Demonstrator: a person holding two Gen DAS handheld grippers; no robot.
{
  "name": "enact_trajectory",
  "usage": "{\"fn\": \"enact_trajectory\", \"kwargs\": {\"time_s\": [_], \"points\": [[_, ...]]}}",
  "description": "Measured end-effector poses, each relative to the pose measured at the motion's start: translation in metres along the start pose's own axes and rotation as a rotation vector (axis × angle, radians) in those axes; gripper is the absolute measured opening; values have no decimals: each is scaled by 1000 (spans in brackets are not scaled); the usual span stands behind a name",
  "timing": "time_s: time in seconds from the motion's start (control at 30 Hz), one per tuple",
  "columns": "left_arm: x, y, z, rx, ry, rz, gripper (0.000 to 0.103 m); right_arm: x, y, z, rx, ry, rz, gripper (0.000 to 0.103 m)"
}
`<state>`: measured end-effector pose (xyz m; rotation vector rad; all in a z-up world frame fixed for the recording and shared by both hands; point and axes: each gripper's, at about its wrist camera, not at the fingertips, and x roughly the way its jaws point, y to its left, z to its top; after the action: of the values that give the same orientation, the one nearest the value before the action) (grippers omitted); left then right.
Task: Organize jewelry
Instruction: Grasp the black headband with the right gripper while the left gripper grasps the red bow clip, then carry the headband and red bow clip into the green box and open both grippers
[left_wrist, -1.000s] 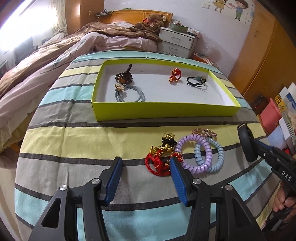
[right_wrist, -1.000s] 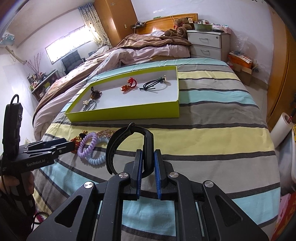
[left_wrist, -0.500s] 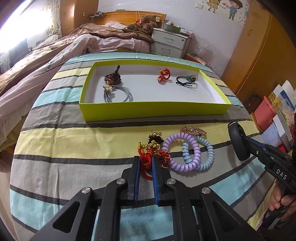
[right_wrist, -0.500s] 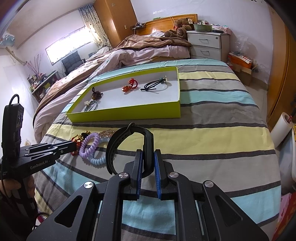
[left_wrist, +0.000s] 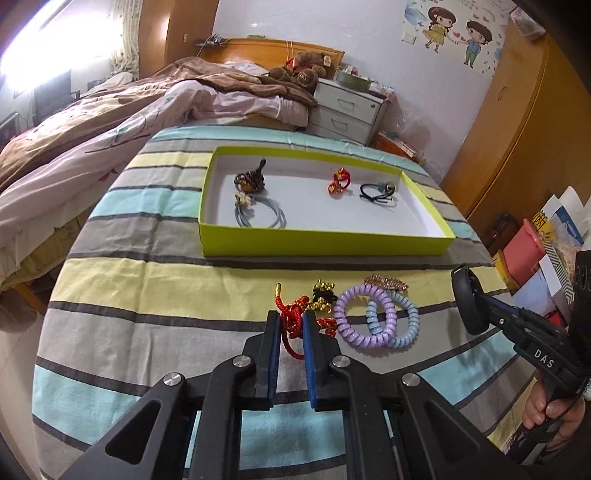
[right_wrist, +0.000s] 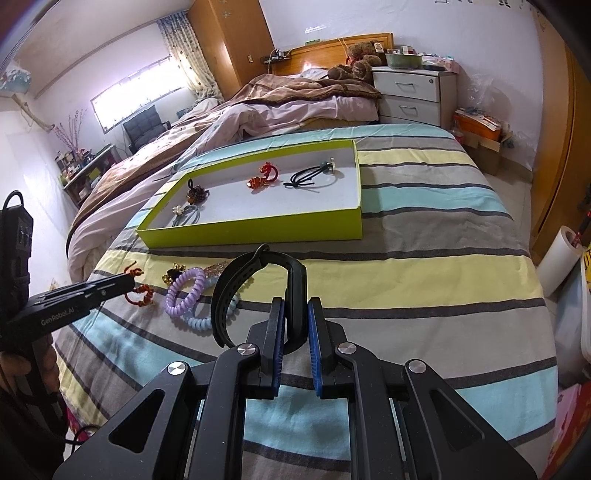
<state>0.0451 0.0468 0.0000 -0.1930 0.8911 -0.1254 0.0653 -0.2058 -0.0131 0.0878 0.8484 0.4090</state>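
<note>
My left gripper (left_wrist: 291, 319) is shut on a red cord bracelet (left_wrist: 295, 308), whose one end sticks up while the rest trails on the striped bedspread. Beside it lie a black tie with gold bells (left_wrist: 323, 291), a purple spiral hair tie (left_wrist: 343, 314), a blue spiral hair tie (left_wrist: 412, 321) and a pink rhinestone clip (left_wrist: 386, 282). My right gripper (right_wrist: 295, 314) is shut on a black wristband (right_wrist: 258, 266), held above the bedspread to the right of the pile. Further back sits the lime-green tray (left_wrist: 325, 243) with several pieces in it.
In the tray lie a brown beaded piece (left_wrist: 251, 179), a grey hair tie (left_wrist: 258, 214), a red knot (left_wrist: 338, 181) and a black hair tie (left_wrist: 376, 192). A rumpled bed (left_wrist: 110, 122) stands left, a white nightstand (left_wrist: 347, 107) behind, boxes (left_wrist: 535, 251) right.
My left gripper went from wide open to shut on the red cord bracelet and has raised one end of it off the bedspread. The right gripper with the wristband stayed still.
</note>
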Motion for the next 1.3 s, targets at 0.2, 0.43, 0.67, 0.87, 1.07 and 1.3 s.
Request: {"fn": "enact_trajectory", "kwargs": {"time_s": [0.2,0.43,0.67,0.87,1.07,1.3], "points": [[-10,4,6,-11,-20,-6,12,-5,3,1,-2,-12,-2,13],[-12,3,26,-2,-39,-10,12,-6,7,16,-16,-24,-11,13],[-9,1,49,10,-57,-25,12,-1,9,30,-22,-28,-16,13],[-2,1,71,19,-69,-39,12,8,6,43,-18,-22,-16,13],[15,0,97,25,-73,-43,12,24,4,61,-26,-5,-31,13],[43,0,119,36,-43,-41,12,50,2,79,-56,39,-61,13]]}}
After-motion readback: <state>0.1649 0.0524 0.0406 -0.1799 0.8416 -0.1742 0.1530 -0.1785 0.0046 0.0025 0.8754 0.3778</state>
